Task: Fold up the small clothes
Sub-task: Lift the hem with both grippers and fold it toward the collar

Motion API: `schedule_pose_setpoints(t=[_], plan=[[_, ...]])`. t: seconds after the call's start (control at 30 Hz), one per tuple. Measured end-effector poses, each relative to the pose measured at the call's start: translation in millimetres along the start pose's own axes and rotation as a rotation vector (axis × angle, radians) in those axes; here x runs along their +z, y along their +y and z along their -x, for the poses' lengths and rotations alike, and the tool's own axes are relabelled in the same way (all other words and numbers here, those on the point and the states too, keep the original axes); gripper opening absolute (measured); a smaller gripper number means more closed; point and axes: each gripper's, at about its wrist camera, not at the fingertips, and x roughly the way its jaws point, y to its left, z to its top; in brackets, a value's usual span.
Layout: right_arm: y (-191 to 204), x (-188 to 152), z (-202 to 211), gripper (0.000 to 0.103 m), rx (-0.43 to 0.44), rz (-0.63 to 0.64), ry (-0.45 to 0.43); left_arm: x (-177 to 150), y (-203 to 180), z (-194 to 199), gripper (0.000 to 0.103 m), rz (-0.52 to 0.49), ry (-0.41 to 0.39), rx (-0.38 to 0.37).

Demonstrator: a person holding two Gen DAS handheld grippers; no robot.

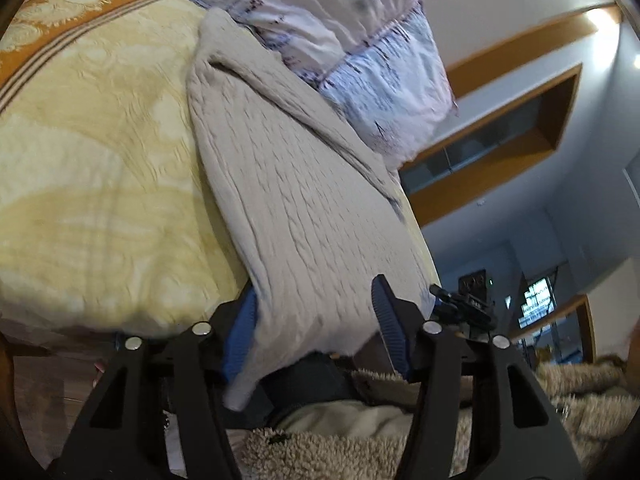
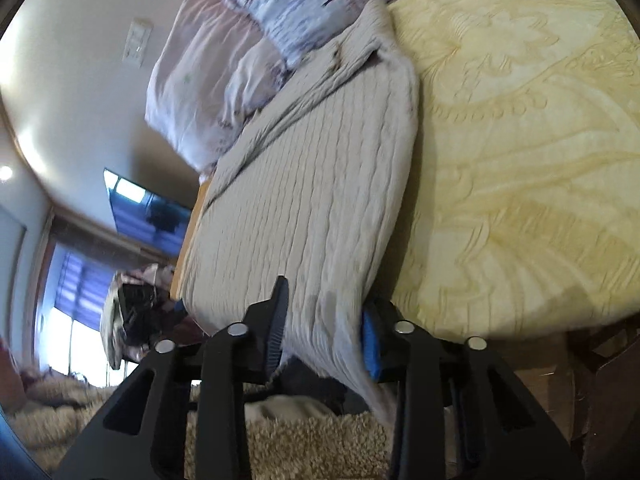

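Note:
A beige ribbed knit garment (image 1: 288, 184) lies stretched along the edge of the bed, also seen in the right wrist view (image 2: 316, 184). My left gripper (image 1: 316, 304) stands wide open around its near corner, the cloth draped against the left blue pad (image 1: 240, 332). My right gripper (image 2: 324, 320) straddles the garment's other near corner, and the cloth fills the gap between its blue pads (image 2: 370, 344). Whether the right jaws pinch the cloth is unclear.
A yellow patterned bedspread (image 1: 88, 168) covers the bed, also in the right wrist view (image 2: 520, 160). A lilac floral pillow (image 1: 360, 48) lies beyond the garment. A fuzzy beige fleece (image 2: 312, 440) sits below the grippers. Wall shelves (image 1: 500, 128) and a window (image 2: 76, 320) are behind.

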Motion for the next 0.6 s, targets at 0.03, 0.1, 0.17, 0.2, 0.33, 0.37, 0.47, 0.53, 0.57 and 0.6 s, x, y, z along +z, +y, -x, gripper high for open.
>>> schedule_pose_setpoints(t=[0.03,0.1,0.17,0.2,0.33,0.37,0.47,0.53,0.57,0.6], plan=[[2,-2,-1,0.032,0.006,0.016,0.015,-5,-3,-1,0.05,-0.02,0.021,-0.021],[7,-6,-3,0.03,0.016,0.052,0.046,-11,-7,-2,0.048,-0.053,0.044,-0.012],[10,-8,-5,0.029,0.018,0.072,0.063,-15,-9,-6,0.047,-0.079,0.077,0.041],[11,-8,-7,0.029,0.019,0.082,0.07,-17,-8,-8,0.046,-0.082,0.091,0.052],[18,-11,-10,0.024,0.008,0.124,0.097,-20,-3,-19,0.035,-0.071,0.143,0.077],[18,-12,-11,0.021,-0.002,0.133,0.109,-20,-2,-21,0.029,-0.07,0.159,0.088],[24,-16,-16,0.01,-0.027,0.19,0.14,-20,-3,-29,0.008,-0.082,0.199,0.096],[34,-14,-10,0.009,0.01,0.233,0.099,-20,-7,-25,0.008,-0.103,0.191,0.067],[37,-13,-7,0.009,0.023,0.245,0.077,-19,-11,-23,0.008,-0.118,0.18,0.057],[41,-10,-4,0.009,0.034,0.257,0.053,-17,-13,-22,0.008,-0.128,0.174,0.052]])
